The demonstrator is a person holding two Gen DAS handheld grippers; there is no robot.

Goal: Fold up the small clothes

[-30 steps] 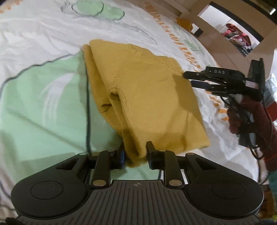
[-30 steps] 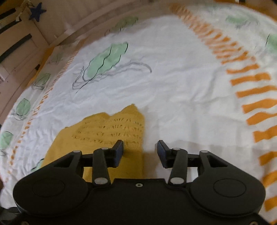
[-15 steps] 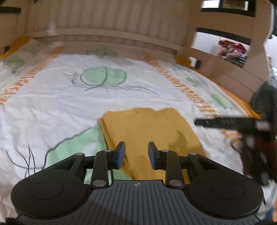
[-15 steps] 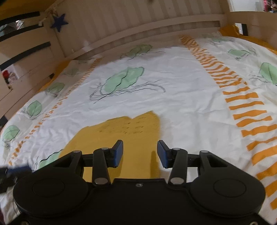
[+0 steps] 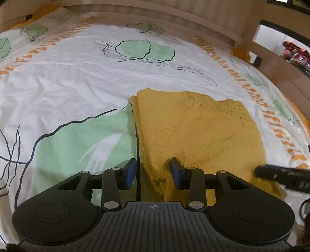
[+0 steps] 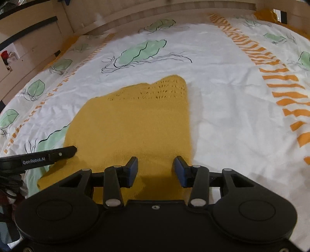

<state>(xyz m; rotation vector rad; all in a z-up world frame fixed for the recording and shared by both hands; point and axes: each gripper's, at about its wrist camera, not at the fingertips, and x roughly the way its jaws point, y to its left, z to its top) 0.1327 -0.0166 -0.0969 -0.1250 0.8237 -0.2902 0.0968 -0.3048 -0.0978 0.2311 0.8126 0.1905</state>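
Note:
A folded mustard-yellow knit garment (image 5: pixel 195 131) lies flat on the bed sheet; it also shows in the right wrist view (image 6: pixel 135 124). My left gripper (image 5: pixel 153 172) is open and empty over the garment's near left edge. My right gripper (image 6: pixel 156 170) is open and empty over its near right part. The right gripper's finger shows at the right of the left wrist view (image 5: pixel 281 174), and the left gripper's finger shows at the left of the right wrist view (image 6: pixel 38 158).
The white bed sheet (image 5: pixel 67 77) has green leaf prints and orange stripes. A wooden bed rail (image 5: pixel 174 13) runs along the far side, with wooden posts at the right (image 5: pixel 248 31).
My left gripper let go of the garment's near edge and opened wider. Both grippers lifted and pulled back, then came lower over the garment's near end.

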